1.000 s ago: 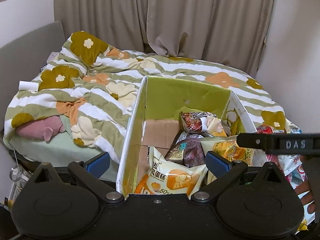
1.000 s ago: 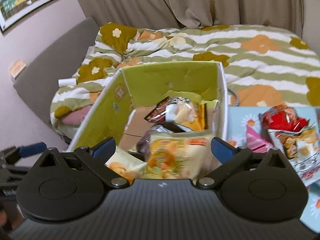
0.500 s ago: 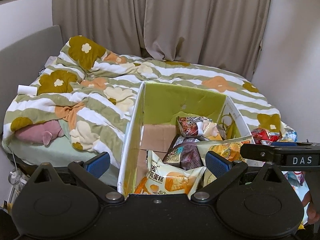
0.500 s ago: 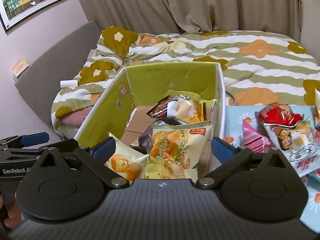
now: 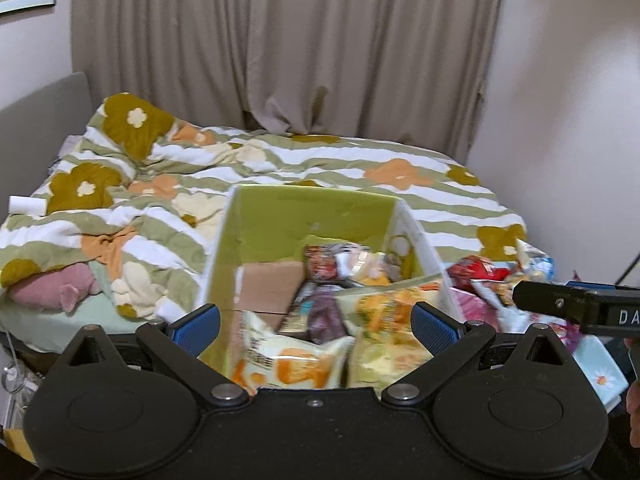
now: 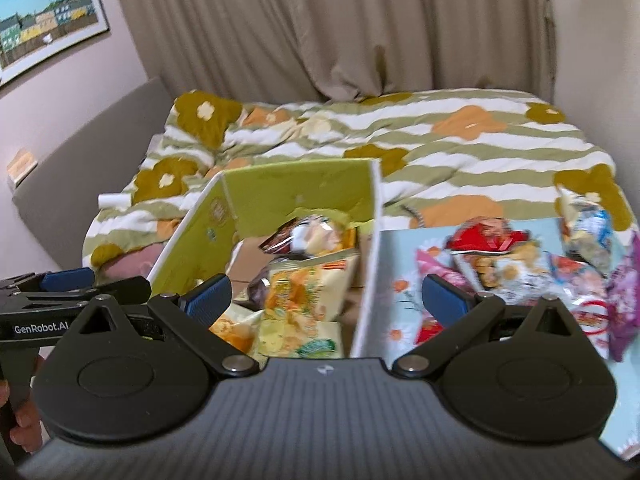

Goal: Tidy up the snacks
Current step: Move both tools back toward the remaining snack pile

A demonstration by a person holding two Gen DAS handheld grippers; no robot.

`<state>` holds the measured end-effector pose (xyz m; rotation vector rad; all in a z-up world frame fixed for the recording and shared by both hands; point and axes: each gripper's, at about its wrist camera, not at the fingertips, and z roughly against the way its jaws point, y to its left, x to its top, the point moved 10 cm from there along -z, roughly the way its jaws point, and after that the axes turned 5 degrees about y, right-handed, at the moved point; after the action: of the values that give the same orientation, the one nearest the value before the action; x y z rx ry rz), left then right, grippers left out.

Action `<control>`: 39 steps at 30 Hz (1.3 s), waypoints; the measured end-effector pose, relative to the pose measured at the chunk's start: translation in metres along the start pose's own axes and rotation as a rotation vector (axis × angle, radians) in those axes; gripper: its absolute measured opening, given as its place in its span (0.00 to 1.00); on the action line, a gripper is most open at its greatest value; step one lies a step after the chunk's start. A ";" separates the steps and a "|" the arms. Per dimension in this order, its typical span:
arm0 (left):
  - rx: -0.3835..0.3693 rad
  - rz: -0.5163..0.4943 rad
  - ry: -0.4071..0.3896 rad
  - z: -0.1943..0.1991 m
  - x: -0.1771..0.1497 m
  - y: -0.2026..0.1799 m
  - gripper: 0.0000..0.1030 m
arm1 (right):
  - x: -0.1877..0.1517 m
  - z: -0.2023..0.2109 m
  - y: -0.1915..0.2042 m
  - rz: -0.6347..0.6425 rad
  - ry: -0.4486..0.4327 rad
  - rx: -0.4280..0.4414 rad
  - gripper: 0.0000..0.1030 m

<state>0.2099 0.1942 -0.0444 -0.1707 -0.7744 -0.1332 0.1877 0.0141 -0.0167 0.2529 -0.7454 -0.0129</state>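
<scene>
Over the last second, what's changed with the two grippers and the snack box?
Both grippers pulled up and back: the green box sits lower and smaller in both wrist views. The right gripper swung right, so more loose snack packets show beside the box. The left gripper rose too. Nothing was gripped or released; both are open and empty. The yellow packet and the other packets in the box show no clear shift.

- We note beige curtains (image 5: pixel 280 48) covering the far wall.
- Bed with green-white striped floral duvet (image 6: pixel 460 148) beneath them.
- Grey headboard (image 6: pixel 92 140) along its left edge.
- Framed townscape picture (image 6: pixel 44 28) on pale wall (image 5: pixel 568 120).
</scene>
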 end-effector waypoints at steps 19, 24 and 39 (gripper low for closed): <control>-0.079 0.048 0.177 -0.051 -0.055 -0.178 1.00 | -0.002 0.070 -0.200 -0.096 -0.019 -0.138 1.00; -0.077 0.111 0.252 -0.076 -0.082 -0.219 1.00 | -0.012 0.063 -0.259 -0.104 0.040 -0.132 1.00; -0.031 0.341 0.401 -0.134 -0.162 -0.272 0.99 | -0.021 -0.001 -0.346 -0.059 0.170 -0.055 1.00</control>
<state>0.1370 -0.0899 -0.2244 -0.2928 -0.3357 0.1413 0.1997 -0.3185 -0.1117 0.2208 -0.5676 -0.0668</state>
